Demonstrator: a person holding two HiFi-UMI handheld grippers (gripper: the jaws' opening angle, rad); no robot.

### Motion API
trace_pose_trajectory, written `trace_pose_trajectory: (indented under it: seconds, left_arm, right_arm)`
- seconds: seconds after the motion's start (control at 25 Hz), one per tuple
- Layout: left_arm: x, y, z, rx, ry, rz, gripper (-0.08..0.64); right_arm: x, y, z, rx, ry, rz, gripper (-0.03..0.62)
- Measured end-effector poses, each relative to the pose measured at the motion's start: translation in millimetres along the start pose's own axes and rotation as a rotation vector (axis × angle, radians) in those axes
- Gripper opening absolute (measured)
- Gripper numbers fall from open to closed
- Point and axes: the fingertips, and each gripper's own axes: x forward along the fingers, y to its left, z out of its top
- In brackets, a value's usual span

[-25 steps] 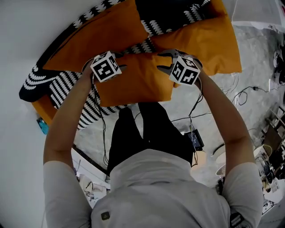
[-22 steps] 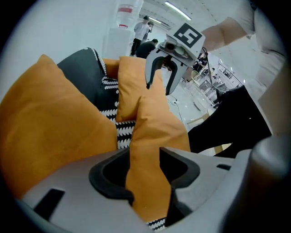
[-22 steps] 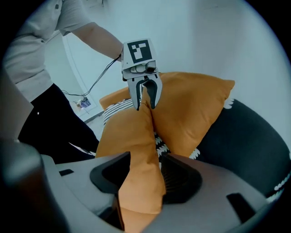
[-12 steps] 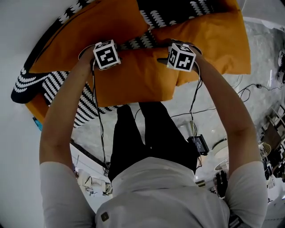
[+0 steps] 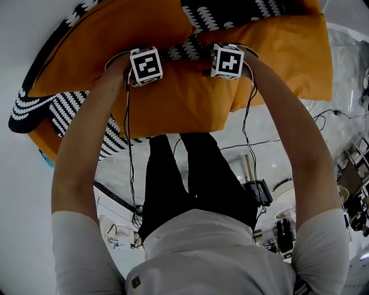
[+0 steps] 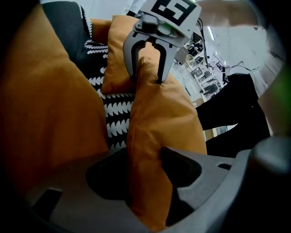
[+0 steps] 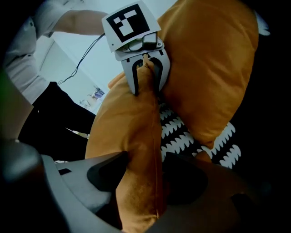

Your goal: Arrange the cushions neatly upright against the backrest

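Note:
An orange cushion [image 5: 173, 101] stands on edge in the middle of the sofa, in front of two larger orange cushions [image 5: 98, 40] [image 5: 282, 52]. My left gripper [image 5: 144, 64] is at its upper left corner and my right gripper [image 5: 226, 60] at its upper right corner. In the left gripper view the cushion's top seam [image 6: 150, 150] runs between my left gripper's [image 6: 145, 164] jaws, with dark gaps beside it. The right gripper view shows that seam [image 7: 136, 150] between my right gripper's [image 7: 143, 170] jaws. Both pairs of jaws have just been opening and stand open astride the cushion.
Black-and-white patterned cushions lie at the left [image 5: 63, 109] and between the orange ones [image 5: 230, 14]. The person's dark-trousered legs [image 5: 184, 173] stand close in front of the sofa. Cables [image 5: 323, 115] and small items [image 5: 259, 193] lie on the grey floor at the right.
Both grippers have moved up the head view, toward the sofa's back, and the middle orange cushion went with them. The marker cubes now sit level with each other.

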Motion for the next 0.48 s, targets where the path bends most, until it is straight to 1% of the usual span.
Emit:
trace_pose_trajectory:
  seconds: [0.08, 0.24, 0.32, 0.48]
  left_arm:
    - [4, -3, 1, -0.003, -0.006, -0.019, 0.239]
    - [22, -7, -2, -0.045, 0.008, -0.064, 0.242]
    - [29, -9, -2, -0.050, 0.019, -0.079, 0.227]
    - [31, -10, -2, -0.066, 0.008, -0.101, 0.164]
  right_arm:
    - [7, 2, -2, 0.041, 0.007, 0.030, 0.269]
    - [23, 7, -10, 0.149, 0.037, 0.075, 0.267]
    - [29, 9, -12, 0.160, 0.060, 0.085, 0.257]
    - [28, 13, -10, 0.141, 0.098, 0.080, 0.180]
